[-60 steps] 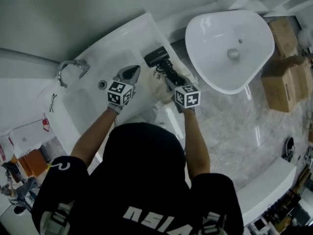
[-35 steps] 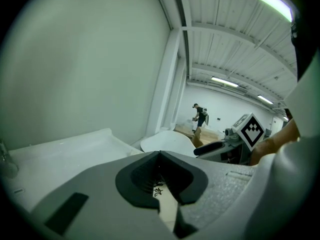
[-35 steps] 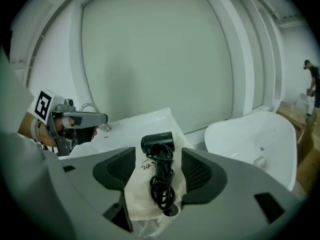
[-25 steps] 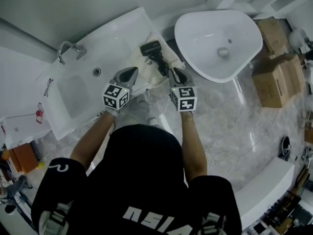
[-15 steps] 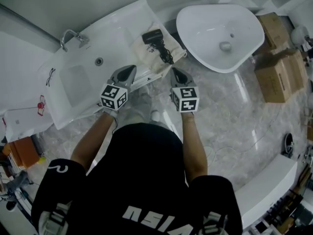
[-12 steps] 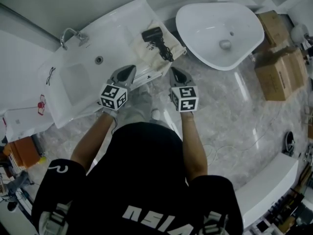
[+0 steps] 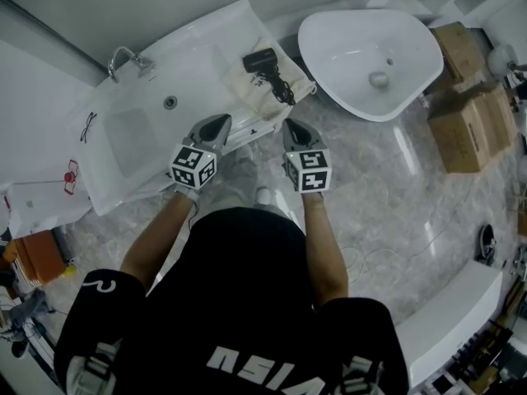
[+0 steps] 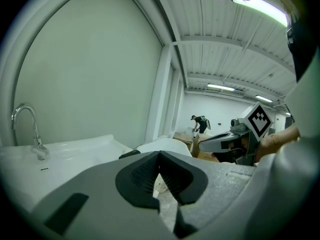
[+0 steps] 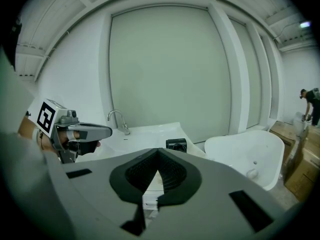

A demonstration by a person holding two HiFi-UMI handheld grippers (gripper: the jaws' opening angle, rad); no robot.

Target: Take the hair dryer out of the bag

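Black plastic hair dryer [image 7: 262,61] was laid atop the cream cloth bag [image 7: 251,94] on the white basin surface [image 7: 200,61].
Left gripper [image 7: 221,120] and right gripper [image 7: 290,124] were held shut, empty, just off that surface: removal was judged done.

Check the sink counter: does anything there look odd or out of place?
Only mildly: the hair dryer lies on the crumpled cloth bag at the end of the counter, its cord loosely bunched. Nothing looks spilled or broken.
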